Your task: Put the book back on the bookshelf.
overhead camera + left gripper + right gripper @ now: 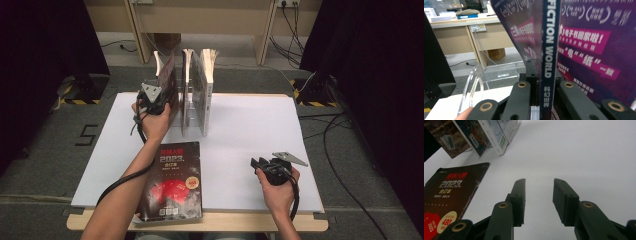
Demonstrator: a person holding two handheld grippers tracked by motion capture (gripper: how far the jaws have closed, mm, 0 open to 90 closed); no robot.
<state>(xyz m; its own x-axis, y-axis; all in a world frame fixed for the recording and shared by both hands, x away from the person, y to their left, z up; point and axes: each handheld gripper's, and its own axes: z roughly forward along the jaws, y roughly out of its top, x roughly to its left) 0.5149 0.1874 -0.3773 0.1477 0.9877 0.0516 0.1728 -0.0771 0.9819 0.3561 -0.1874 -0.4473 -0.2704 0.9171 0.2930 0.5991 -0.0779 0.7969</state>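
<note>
A purple magazine (pixel 169 80) with "FICTION WORLD" on its spine (pixel 550 37) stands upright at the far left of the table. My left gripper (pixel 157 102) is shut on its spine, one jaw on each side (pixel 545 75). Just right of it, two other books (pixel 197 90) stand on edge in a row. A black book (pixel 172 180) marked 2023 lies flat near the front edge, also seen at the left of the right gripper view (pixel 451 192). My right gripper (pixel 256 163) rests low at the front right, open (pixel 539 185), with bare table between its jaws.
The white table top (pixel 250 125) stretches between the standing books (pixel 481 135) and my right hand. A clear acrylic bookend (pixel 474 85) stands left of the held magazine. Desks, cables and dark curtains lie beyond the table's far edge.
</note>
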